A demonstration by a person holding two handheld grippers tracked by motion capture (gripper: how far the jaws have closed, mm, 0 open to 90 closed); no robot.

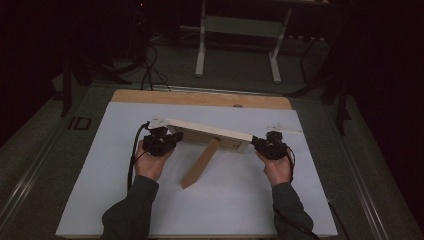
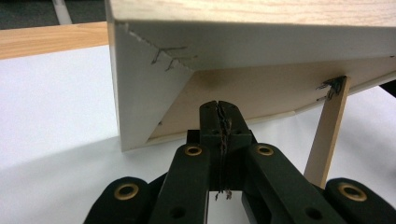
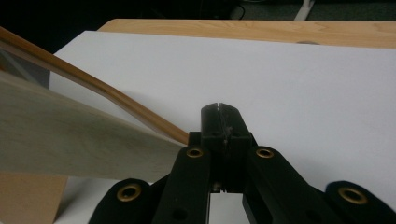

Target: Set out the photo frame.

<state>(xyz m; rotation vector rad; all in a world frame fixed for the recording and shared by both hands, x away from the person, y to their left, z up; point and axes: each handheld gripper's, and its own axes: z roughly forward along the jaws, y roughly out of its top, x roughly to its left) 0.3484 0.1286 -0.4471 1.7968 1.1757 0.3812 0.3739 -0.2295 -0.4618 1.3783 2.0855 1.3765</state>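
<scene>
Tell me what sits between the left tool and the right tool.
In the high view, a wooden picture frame spans the stretch between the left tool and the right tool, its back stand angling down to the white sheet.

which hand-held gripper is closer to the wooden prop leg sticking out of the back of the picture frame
Left. The left hand-held gripper sits at the frame's left end, just beside the prop leg. The right hand-held gripper is at the frame's far right end, farther from the leg.
</scene>
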